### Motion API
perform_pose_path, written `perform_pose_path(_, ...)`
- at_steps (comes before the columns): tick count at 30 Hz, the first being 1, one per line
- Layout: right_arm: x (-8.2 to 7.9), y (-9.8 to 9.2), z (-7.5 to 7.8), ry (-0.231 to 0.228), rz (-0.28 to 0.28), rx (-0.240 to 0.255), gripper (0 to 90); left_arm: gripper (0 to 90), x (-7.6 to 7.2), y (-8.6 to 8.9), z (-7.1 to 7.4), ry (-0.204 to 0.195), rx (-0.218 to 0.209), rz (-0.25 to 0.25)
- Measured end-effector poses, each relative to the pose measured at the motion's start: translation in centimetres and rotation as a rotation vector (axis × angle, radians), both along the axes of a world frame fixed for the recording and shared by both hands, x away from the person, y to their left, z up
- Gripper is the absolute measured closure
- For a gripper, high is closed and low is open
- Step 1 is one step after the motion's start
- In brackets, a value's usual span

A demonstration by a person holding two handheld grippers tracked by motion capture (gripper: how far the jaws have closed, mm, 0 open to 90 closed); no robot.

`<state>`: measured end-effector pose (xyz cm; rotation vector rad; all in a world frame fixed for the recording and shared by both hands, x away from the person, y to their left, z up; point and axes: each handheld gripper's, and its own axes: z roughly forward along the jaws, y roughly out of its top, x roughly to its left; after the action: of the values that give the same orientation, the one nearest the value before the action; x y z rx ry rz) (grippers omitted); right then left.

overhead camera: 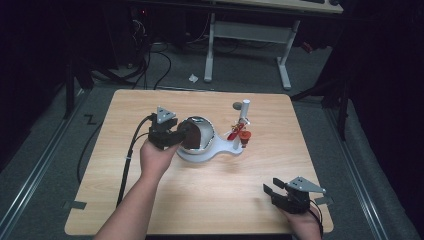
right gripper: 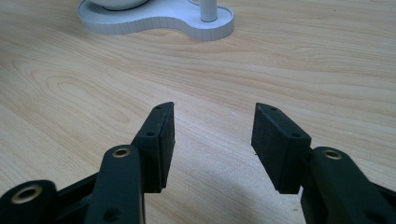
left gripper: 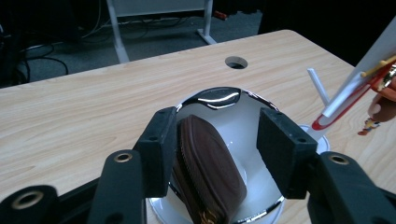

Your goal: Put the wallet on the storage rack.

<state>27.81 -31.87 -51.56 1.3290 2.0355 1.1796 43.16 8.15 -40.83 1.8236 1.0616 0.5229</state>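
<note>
A shiny metal bowl (overhead camera: 201, 129) (left gripper: 219, 99) sits on a white stand base (overhead camera: 226, 150) (right gripper: 163, 21) at the table's middle. Inside the bowl lies a brown zip pouch (left gripper: 210, 170) (overhead camera: 192, 134), tilted on its edge. My left gripper (overhead camera: 182, 136) (left gripper: 218, 126) reaches into the bowl from the left. Its jaws are open around the pouch: the pouch leans by the left pad and the right pad stands well apart from it. My right gripper (overhead camera: 272, 186) (right gripper: 214, 114) hovers open over bare wood near the front right corner, with nothing between its fingers.
A white post (overhead camera: 245, 111) rises from the stand's right end, with red and gold trinkets (overhead camera: 236, 132) (left gripper: 348, 100) hanging on it. A round cable hole (overhead camera: 237, 106) (left gripper: 236, 62) lies behind the stand. Beyond the table's far edge are desk legs and cables.
</note>
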Motion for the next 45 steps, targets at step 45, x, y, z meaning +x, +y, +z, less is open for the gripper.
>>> perform_pose_path(45,-0.1,0.1,-0.5,0.019,-0.018,-0.024,49.9,33.4,-12.7,11.4,-12.5,0.149,0.068,-0.050)
